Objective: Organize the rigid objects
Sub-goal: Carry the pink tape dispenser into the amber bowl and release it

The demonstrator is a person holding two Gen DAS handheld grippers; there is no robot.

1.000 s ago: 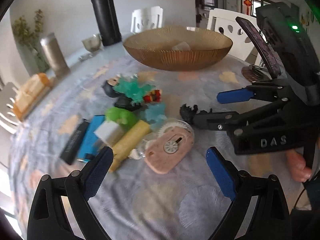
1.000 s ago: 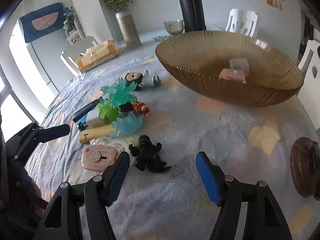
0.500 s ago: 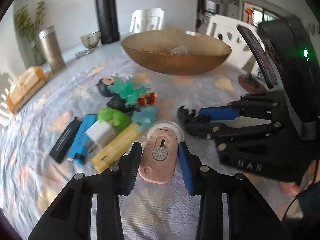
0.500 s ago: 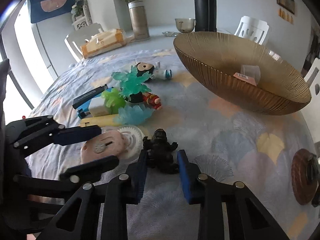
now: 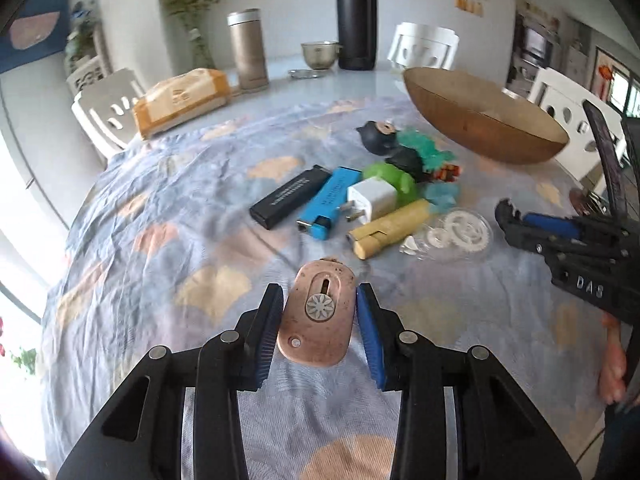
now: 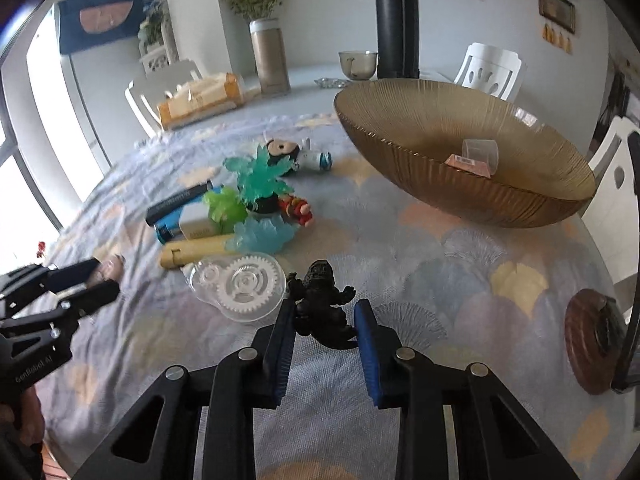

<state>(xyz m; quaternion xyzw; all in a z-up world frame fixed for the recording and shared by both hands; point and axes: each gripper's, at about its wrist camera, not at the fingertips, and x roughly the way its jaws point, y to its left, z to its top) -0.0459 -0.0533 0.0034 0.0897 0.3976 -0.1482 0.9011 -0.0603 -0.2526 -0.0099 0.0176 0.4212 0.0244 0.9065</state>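
Note:
My left gripper (image 5: 318,312) is shut on a pink correction-tape case (image 5: 318,314) and holds it just above the cloth, left of the pile. My right gripper (image 6: 322,322) is shut on a black dinosaur figure (image 6: 322,308); it shows at the right of the left wrist view (image 5: 520,224). A clear gear-wheel cover (image 6: 240,286) lies beside it. The pile holds a yellow tube (image 5: 390,228), a white plug (image 5: 372,200), a blue lighter (image 5: 330,200), a black lighter (image 5: 290,196) and green and teal toys (image 6: 260,180). The brown bowl (image 6: 400,128) holds a pink item and a clear box.
At the table's far side stand a black flask (image 6: 396,20), a metal tumbler (image 5: 248,50), a small steel bowl (image 5: 320,54) and a yellow tissue pack (image 5: 182,100). White chairs ring the table. A brown coaster (image 6: 592,336) lies at the right edge.
Both grippers closed on their objects. The left one pulled the pink case back and left, away from the clear gear cover, which stayed on the cloth. The right holds the dinosaur.

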